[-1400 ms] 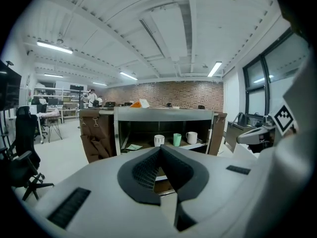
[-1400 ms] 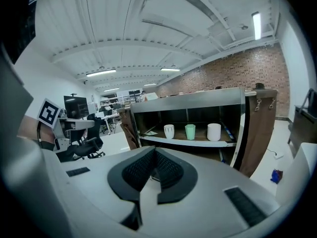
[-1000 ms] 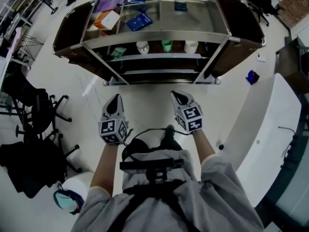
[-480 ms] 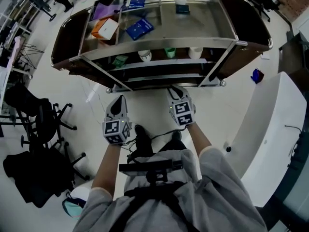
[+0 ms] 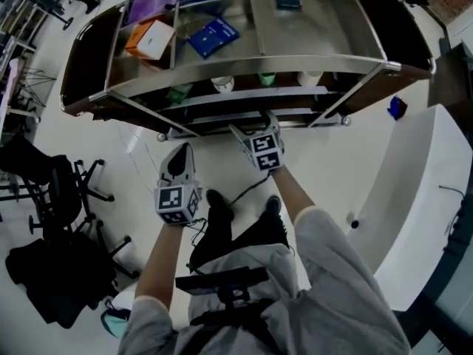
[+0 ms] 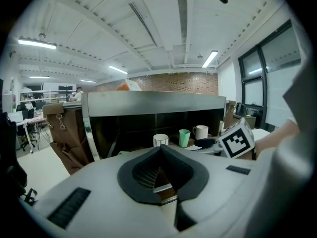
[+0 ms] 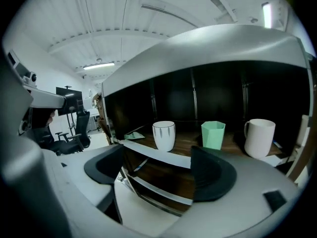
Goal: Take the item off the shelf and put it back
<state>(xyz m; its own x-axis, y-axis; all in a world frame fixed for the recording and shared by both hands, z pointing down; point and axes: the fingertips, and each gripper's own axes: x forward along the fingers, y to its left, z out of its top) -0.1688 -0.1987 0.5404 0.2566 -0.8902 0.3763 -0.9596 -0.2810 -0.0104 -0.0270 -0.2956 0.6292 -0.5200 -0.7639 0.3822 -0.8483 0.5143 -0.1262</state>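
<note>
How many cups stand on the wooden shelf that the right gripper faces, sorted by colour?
White: 2, the striped cup and the mug
Green: 1, the faceted cup
Total: 3

The right gripper (image 5: 253, 126), jaws just opened with nothing between them, is at the shelf's (image 5: 244, 66) lower rails; the left gripper (image 5: 179, 155) hangs over the floor (image 5: 332, 161).
</note>
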